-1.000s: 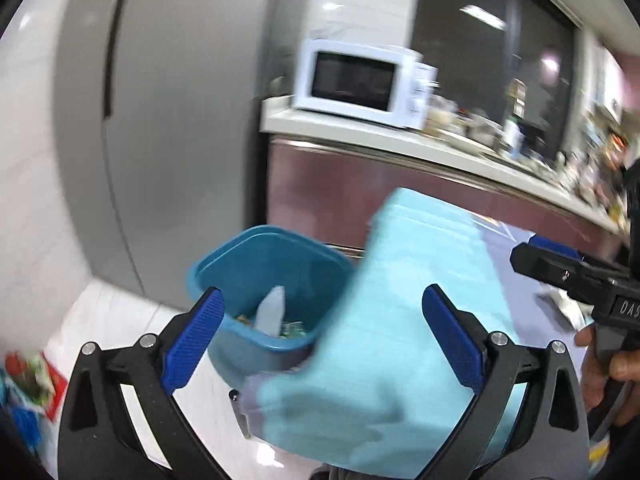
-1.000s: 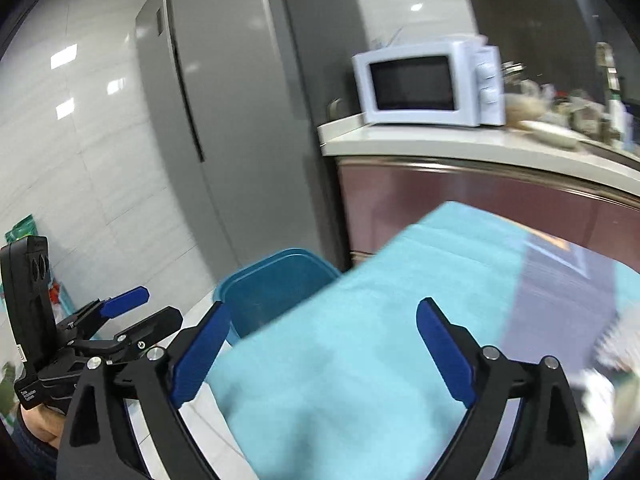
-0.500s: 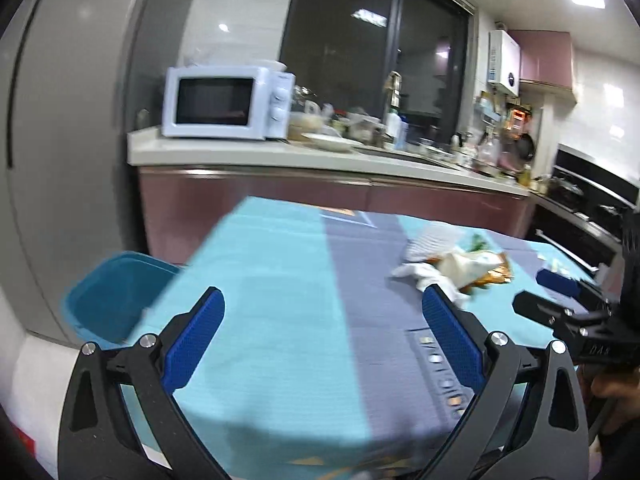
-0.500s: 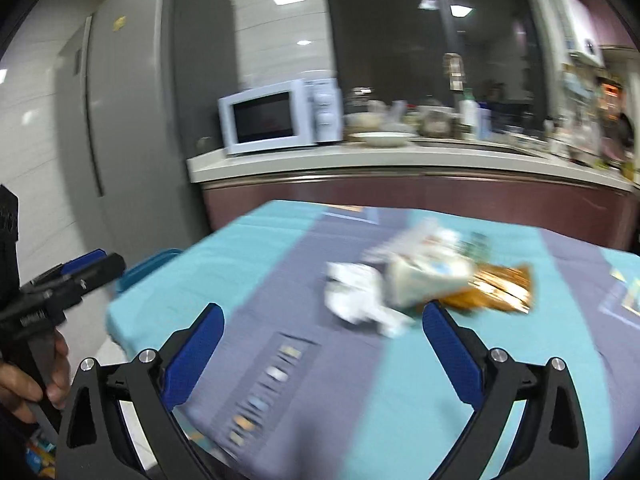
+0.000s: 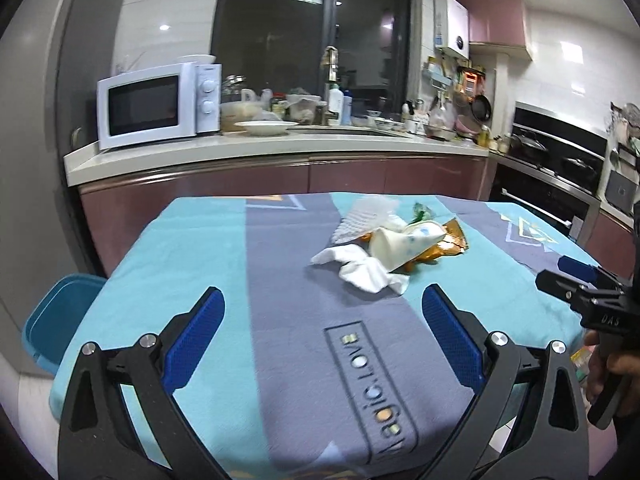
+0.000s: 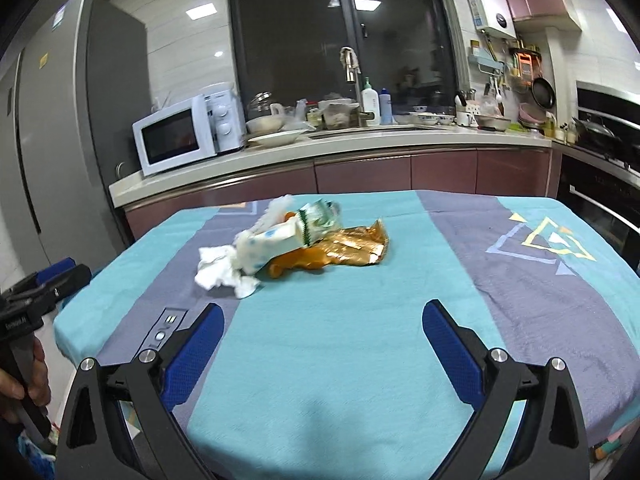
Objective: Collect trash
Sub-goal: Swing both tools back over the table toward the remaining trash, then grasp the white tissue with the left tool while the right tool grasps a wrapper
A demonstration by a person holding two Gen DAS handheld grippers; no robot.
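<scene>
Both claws wide, empty. Tissue (image 6: 224, 274) soft, featherlight — pinch bunched middle; gold wrapper (image 6: 352, 246) crinkly, slippery — take edge.

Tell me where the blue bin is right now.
In the left wrist view the blue bin sits on the floor at the far left, beside the table's left edge.

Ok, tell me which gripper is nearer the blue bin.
Left. The left gripper hovers over the table's bin-side edge, the blue bin just beyond; the right gripper is farther along the table.

matt woven tablecloth (image 6: 360, 320), crumpled paper tissue (image 6: 220, 272), glossy foil wrapper (image 6: 352, 246).
</scene>
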